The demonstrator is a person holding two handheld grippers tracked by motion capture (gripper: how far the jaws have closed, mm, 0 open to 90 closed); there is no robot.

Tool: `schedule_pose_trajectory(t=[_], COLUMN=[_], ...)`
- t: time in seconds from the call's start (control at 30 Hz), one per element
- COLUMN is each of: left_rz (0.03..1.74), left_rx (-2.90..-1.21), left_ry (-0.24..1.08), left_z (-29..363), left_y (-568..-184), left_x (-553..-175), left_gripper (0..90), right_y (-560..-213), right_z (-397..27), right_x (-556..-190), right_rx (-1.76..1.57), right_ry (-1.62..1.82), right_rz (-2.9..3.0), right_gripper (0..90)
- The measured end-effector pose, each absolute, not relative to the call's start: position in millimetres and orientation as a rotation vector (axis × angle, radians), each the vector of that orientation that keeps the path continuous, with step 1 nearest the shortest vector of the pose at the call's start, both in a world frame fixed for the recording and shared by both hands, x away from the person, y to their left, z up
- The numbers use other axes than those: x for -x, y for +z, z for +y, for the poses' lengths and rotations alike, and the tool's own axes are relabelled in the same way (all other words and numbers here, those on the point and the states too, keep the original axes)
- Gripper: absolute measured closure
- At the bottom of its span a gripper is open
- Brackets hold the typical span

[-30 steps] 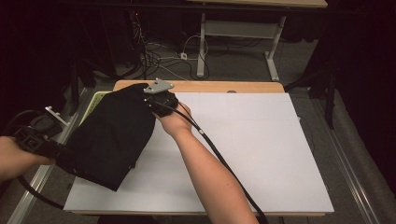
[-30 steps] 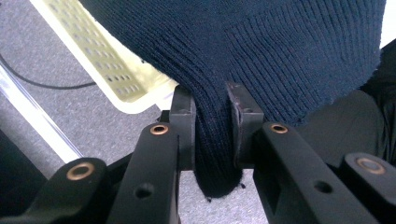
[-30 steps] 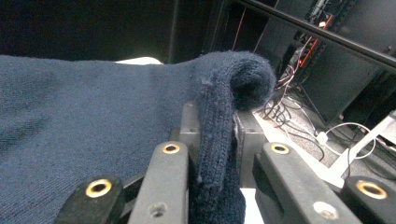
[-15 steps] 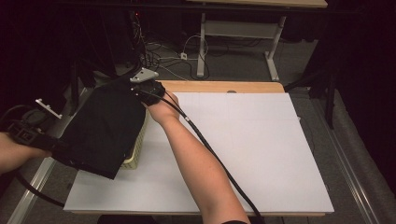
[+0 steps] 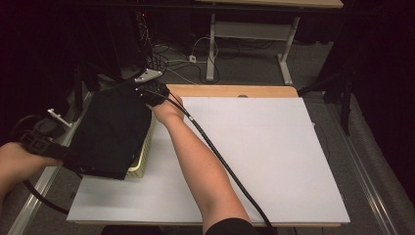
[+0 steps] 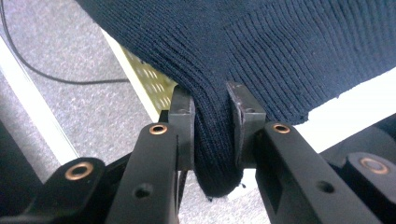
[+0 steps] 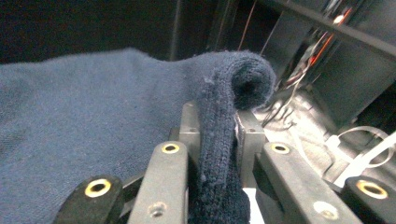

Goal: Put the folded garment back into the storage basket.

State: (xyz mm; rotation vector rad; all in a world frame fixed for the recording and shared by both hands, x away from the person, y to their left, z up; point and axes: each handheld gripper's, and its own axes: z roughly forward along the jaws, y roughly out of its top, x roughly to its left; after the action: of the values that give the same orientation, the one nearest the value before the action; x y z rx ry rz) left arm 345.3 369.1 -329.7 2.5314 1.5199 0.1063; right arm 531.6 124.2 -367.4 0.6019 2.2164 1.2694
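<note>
Fingers (image 6: 183,126) of the left gripper (image 6: 211,122) pinch a fold of the dark sweater (image 5: 115,129); the right gripper (image 7: 217,135) clamps its far corner. Since a second ago both have carried the sweater leftward off the white table (image 5: 274,156), so it now hangs spread over the yellow basket (image 5: 143,157) below the fingers, probably ready to drop in. Only the basket's near rim stands beneath the cloth.
</note>
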Motion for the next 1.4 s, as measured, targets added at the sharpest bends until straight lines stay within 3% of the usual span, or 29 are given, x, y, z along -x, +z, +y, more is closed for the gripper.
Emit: schedule_pose_trajectory(t=[0.43,0.53,0.6,0.7,0.8,1.0,1.13,1.4], left_rz=[1.53,1.532,1.528,1.577,1.579,1.583,1.593,1.561], left_rx=[-2.507,-2.514,-2.536,-2.503,-2.501,-2.484,-2.511,-2.53], left_ry=[0.092,0.085,0.08,0.079,0.099,0.112,0.102,0.101], left_z=[373,372,371,373,372,362,350,332], left_y=[-340,-343,-344,-340,-335,-332,-334,-336], left_x=[-345,-347,-347,-348,-346,-344,-344,-343], left_gripper=[71.5,70.5,65.6,44.6,32.3,14.8,0.0,0.0], right_y=[-394,-396,-397,-394,-390,-392,-394,-402], right_z=[132,133,132,126,115,85,60,21], right_x=[-543,-546,-548,-550,-547,-526,-507,-466], right_rx=[-0.659,-0.663,-0.704,-0.75,-0.785,-0.784,-0.782,-0.769], right_ry=[1.212,1.216,1.206,1.235,1.264,1.312,1.354,1.386], right_rz=[2.267,2.256,2.246,2.268,2.277,2.236,2.221,2.206], right_gripper=[74.6,67.8,55.1,34.4,15.9,1.1,0.4,0.4])
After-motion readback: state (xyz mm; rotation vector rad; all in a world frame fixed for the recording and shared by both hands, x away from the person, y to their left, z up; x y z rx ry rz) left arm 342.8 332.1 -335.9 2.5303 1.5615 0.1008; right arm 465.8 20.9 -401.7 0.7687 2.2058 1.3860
